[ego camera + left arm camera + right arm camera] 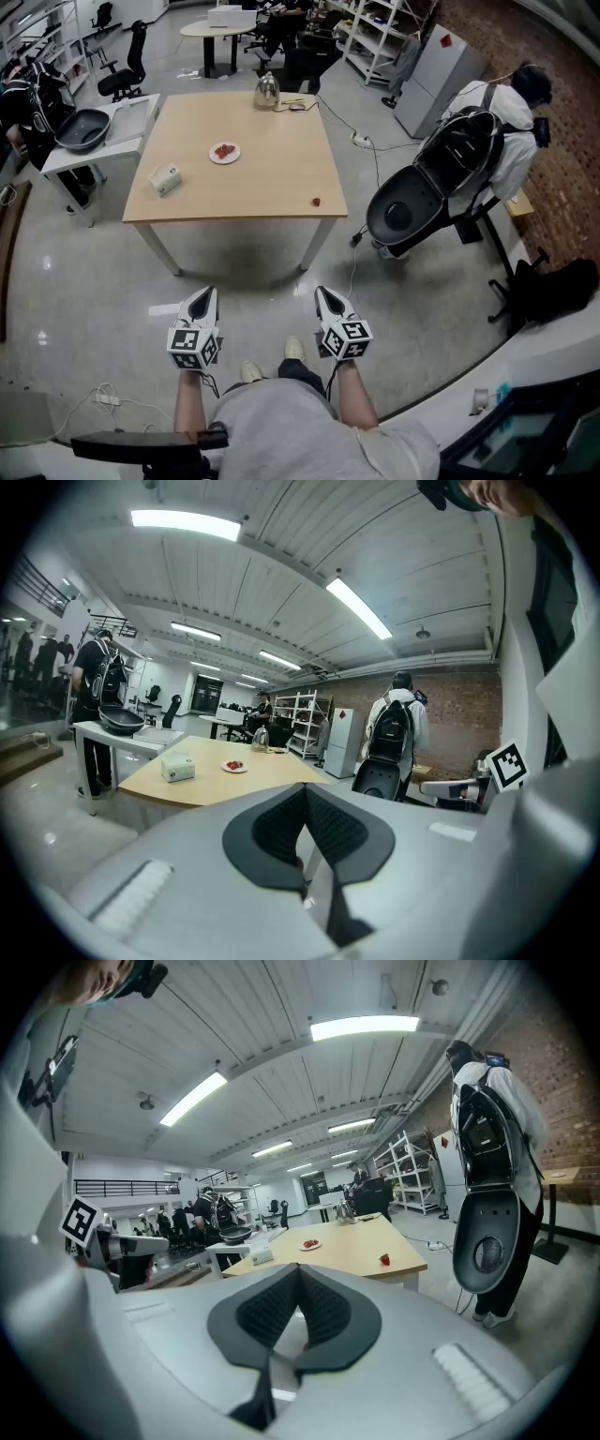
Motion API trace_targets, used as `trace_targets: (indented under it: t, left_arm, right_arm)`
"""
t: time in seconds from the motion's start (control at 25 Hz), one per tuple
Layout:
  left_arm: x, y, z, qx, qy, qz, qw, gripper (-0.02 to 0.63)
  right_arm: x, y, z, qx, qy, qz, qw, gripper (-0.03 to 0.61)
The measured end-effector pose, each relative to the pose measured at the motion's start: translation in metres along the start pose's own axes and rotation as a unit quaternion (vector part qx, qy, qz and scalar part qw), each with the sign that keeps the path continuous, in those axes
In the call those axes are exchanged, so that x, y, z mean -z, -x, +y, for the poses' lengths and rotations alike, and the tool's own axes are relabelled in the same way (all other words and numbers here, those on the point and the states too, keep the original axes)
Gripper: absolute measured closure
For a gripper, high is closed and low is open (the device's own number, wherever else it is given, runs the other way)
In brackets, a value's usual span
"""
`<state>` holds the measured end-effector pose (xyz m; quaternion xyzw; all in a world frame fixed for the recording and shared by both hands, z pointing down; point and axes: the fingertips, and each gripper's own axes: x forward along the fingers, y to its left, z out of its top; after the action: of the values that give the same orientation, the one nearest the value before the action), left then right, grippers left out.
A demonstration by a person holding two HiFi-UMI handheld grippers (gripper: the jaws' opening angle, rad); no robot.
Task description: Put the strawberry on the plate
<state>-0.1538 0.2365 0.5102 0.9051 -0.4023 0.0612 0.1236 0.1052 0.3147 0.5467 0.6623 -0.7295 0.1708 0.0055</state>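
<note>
A small red strawberry [317, 201] lies alone near the front right corner of the wooden table [272, 187]. It also shows in the right gripper view as the strawberry [383, 1260]. A white plate [224, 153] with red fruit on it sits mid-table; it is the plate [233, 767] and the plate [309, 1244] in the gripper views. My left gripper [207, 293] and right gripper [322, 293] hang over the floor close to my body, well short of the table. Both are shut with nothing in them, as the left gripper [302, 795] and right gripper [299, 1274] show.
A tissue box [165, 178] sits at the table's left, a kettle [266, 91] at its far edge. A person with a backpack [487, 131] and a large black pan [403, 211] stand right of the table. A white side table [112, 131] stands left. Cables cross the floor [361, 141].
</note>
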Motion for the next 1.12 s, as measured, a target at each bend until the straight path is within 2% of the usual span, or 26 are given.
trace_targets:
  t: [0.48, 0.76, 1.12]
  left_arm:
    - [-0.006, -0.002, 0.021, -0.001, 0.003, -0.007, 1.0, 0.594]
    - [-0.003, -0.007, 0.028, 0.007, 0.011, -0.003, 0.9999, 0.594]
    - [-0.001, -0.053, 0.033, 0.017, 0.012, 0.011, 0.9997, 0.594]
  right_arm:
    - [-0.005, -0.014, 0.005, 0.008, -0.012, -0.014, 1.0, 0.573]
    - [-0.001, -0.019, 0.004, 0.023, -0.005, -0.002, 1.0, 0.572]
    - [-0.003, -0.043, -0.028, 0.045, -0.003, 0.015, 0.999, 0.572]
